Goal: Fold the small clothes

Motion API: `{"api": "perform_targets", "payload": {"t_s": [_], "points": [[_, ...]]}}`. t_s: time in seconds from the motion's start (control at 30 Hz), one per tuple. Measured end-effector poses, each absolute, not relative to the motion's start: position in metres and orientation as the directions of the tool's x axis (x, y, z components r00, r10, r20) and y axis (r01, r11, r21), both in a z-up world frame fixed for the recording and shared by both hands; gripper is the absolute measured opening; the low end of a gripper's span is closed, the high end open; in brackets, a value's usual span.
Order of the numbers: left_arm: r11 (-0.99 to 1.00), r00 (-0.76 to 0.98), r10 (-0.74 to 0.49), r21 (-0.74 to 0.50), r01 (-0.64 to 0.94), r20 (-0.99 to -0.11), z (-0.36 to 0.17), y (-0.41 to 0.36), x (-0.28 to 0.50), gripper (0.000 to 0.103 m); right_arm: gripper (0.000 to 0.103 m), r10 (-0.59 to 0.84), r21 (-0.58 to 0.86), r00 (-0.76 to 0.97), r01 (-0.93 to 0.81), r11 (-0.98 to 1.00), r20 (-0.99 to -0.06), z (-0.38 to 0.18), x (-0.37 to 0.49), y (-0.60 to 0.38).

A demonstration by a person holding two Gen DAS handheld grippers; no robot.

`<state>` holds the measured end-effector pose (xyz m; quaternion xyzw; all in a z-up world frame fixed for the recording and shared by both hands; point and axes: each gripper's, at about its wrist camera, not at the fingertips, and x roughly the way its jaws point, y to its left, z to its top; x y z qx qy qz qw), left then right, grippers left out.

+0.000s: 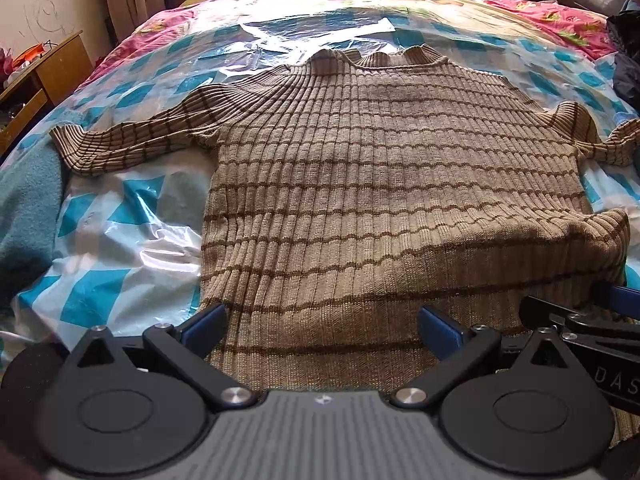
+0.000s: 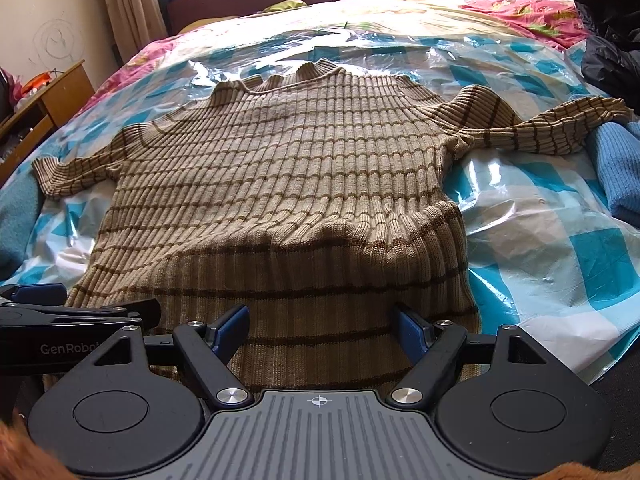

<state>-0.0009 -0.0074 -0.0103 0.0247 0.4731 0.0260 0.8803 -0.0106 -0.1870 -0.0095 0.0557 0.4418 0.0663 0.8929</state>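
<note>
A tan ribbed sweater (image 1: pixel 360 168) with brown stripes lies flat on the bed, collar away from me and both sleeves spread sideways; it also shows in the right wrist view (image 2: pixel 288 168). Its right hem corner is folded up over the body. My left gripper (image 1: pixel 320 322) is open, its blue fingertips (image 1: pixel 208 320) straddling the hem on the left side. My right gripper (image 2: pixel 322 326) is open over the hem on the right side, and it also shows at the right edge of the left wrist view (image 1: pixel 592 320). Neither gripper holds the cloth.
A shiny blue-and-white checked plastic sheet (image 2: pixel 540 240) covers the bed. A teal cloth (image 1: pixel 28 208) lies at the left, a blue knit (image 2: pixel 620 168) and dark clothes (image 2: pixel 612 40) at the right. A wooden bedside table (image 1: pixel 44 76) stands far left.
</note>
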Motion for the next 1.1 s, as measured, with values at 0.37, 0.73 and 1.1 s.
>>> {"api": "perform_targets", "payload": {"t_s": [0.37,0.73,1.1], "points": [[0.997,0.552,0.078,0.079,-0.023,-0.83,-0.0099,-0.0076,-0.0023,0.103,0.079,0.165,0.154,0.601,-0.071,0.986,-0.782,-0.0097,-0.0107,-0.1867],[0.997,0.546,0.08,0.077,-0.028,-0.834,-0.012,-0.0065,-0.0027,0.103,0.079,0.156,0.139,0.604,-0.075,0.987,-0.782,-0.01,-0.0109,-0.1843],[0.995,0.548,0.095,0.091,-0.035,-0.831,-0.0096,-0.0097,-0.0029,0.103,0.079,0.16,0.144,0.604,-0.075,0.987,-0.781,-0.01,-0.011,-0.1855]]}}
